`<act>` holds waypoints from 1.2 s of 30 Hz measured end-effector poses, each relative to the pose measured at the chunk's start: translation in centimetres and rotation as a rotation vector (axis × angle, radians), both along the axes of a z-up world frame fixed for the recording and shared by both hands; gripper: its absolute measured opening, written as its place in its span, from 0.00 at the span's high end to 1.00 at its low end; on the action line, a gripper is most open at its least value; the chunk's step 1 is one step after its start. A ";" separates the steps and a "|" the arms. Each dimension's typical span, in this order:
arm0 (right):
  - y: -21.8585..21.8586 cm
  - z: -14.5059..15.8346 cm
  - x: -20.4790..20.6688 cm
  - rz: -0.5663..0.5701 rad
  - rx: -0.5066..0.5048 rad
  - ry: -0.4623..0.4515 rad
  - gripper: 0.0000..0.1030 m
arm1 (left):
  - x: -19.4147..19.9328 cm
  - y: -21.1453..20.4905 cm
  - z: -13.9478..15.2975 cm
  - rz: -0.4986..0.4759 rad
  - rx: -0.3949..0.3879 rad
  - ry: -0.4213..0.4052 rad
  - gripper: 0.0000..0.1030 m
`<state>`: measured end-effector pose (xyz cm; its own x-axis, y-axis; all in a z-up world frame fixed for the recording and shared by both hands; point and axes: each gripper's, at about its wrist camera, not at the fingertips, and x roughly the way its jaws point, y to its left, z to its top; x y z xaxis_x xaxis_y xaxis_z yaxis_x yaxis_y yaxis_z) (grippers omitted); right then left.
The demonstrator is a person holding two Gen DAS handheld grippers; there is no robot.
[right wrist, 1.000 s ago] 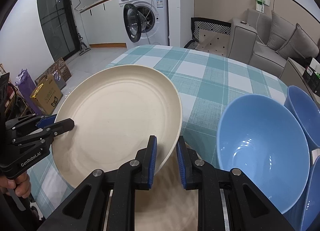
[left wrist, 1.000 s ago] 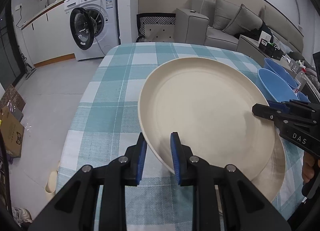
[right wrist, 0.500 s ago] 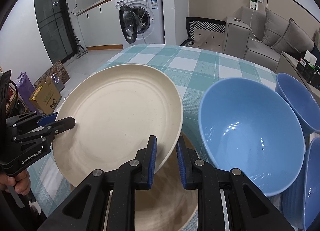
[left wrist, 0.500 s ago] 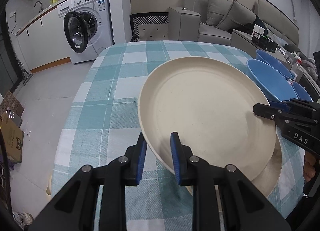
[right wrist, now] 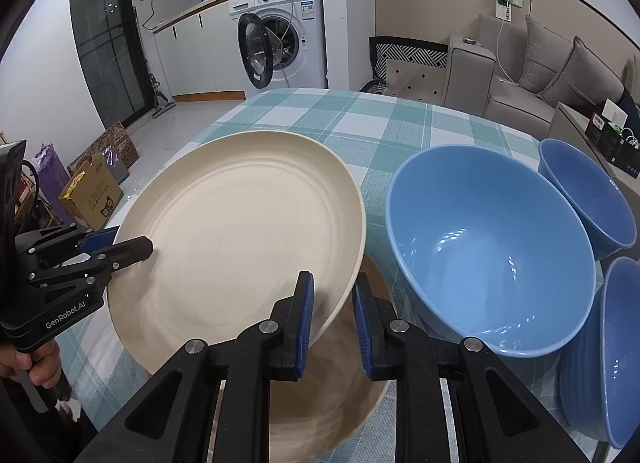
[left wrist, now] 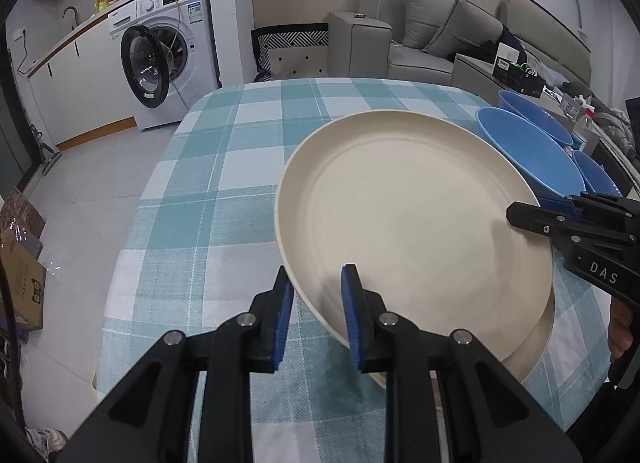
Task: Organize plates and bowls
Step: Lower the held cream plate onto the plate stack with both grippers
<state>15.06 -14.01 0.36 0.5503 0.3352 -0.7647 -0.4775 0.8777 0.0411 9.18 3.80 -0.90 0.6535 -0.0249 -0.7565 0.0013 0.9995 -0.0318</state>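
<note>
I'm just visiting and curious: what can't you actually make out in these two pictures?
- Lower plate, both views: mostly covered by the lifted cream plate and the tongs.
- Nearest blue bowl, right wrist view: cut off by the edge.
- Person: only fingers show in the left corner.
- Labels on the washing machine: too small.

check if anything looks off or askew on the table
Nothing is spilled or broken. The cream plate is tilted, but only because both grippers, left and right, clamp its rim above a second plate. The blue bowls sit upright beside it.
</note>
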 end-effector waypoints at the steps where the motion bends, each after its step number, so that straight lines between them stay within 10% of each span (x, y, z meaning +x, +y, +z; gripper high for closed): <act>1: -0.1 0.0 -0.2 -0.001 -0.002 -0.003 0.80 | -0.1 -0.1 0.0 -0.003 0.002 0.000 0.78; 36: -2.8 -1.4 -4.7 -0.019 -0.021 0.013 0.80 | -2.1 -2.5 -1.3 -0.063 0.028 0.043 0.78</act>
<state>10.36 -16.82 -1.04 0.5465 0.3088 -0.7784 -0.4607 0.8871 0.0284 7.12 1.30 -2.24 0.6182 -0.0433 -0.7848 0.0634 0.9980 -0.0051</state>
